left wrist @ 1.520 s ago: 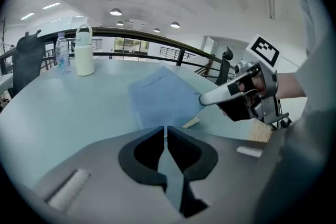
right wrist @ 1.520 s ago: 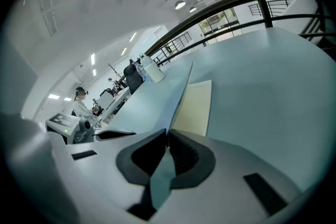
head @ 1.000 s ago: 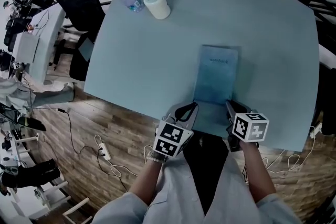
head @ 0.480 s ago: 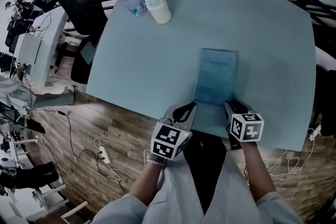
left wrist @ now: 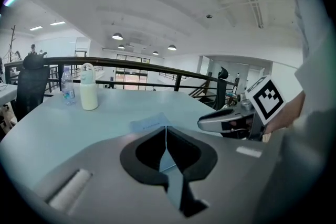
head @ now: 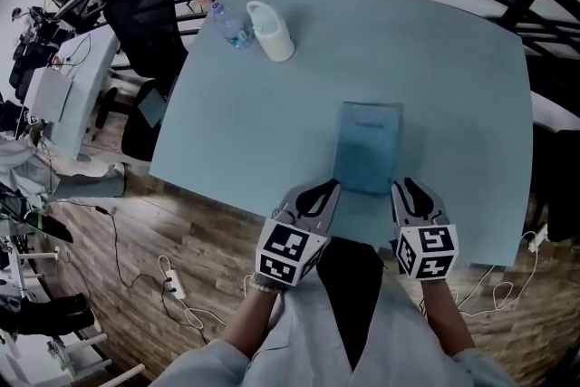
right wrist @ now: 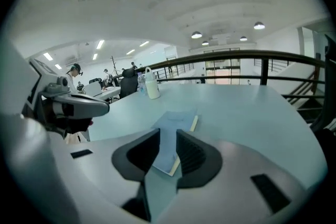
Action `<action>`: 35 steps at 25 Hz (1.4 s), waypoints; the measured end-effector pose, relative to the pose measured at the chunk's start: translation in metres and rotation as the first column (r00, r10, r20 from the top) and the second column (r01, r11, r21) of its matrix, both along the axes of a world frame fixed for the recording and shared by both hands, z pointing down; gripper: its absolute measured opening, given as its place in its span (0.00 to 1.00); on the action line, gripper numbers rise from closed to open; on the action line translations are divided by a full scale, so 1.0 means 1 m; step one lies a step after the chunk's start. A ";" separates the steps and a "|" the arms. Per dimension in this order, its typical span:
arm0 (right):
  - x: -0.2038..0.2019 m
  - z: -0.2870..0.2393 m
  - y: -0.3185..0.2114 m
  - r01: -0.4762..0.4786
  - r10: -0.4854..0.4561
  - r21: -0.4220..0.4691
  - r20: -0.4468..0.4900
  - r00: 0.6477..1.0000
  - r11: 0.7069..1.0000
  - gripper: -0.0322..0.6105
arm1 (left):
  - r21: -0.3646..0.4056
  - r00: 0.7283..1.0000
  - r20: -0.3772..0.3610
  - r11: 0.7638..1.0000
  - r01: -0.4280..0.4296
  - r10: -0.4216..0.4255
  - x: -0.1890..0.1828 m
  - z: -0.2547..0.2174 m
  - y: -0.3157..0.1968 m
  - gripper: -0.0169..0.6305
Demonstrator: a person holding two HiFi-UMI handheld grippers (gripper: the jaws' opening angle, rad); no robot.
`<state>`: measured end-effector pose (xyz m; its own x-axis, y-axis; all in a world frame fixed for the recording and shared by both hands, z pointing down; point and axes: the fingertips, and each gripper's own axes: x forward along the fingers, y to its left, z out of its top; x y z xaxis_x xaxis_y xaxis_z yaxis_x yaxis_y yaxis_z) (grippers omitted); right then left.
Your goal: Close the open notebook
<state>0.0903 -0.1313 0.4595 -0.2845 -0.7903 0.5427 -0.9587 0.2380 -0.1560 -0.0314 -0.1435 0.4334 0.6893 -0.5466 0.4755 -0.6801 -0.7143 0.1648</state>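
Observation:
The light blue notebook (head: 367, 145) lies closed and flat on the pale blue table (head: 254, 122), near its front edge. My left gripper (head: 332, 188) hovers just off the notebook's near left corner with its jaws shut and nothing between them. My right gripper (head: 406, 188) hovers by the near right corner; its jaws have just been opening and stand apart, empty. In the right gripper view the notebook (right wrist: 177, 122) shows through the gap of that gripper (right wrist: 168, 136), lying below it. The left gripper view shows its closed tips (left wrist: 166, 132) before the notebook (left wrist: 149, 122).
A white lidded bottle (head: 272, 30) and a clear water bottle (head: 228, 21) stand at the table's far left. A black office chair (head: 136, 9) is beyond the left edge. Cables lie on the wooden floor (head: 172, 276). A dark railing runs behind the table.
Both grippers have lifted off the table by the notebook's near edge and drawn back toward me. The right jaws have opened. The notebook has stayed closed and still.

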 end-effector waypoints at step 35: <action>-0.016 -0.169 -0.003 0.008 0.011 0.421 -0.041 0.999 0.907 0.05 | 0.236 0.985 -0.144 0.970 -0.064 0.100 0.025 -0.128 -0.002 0.03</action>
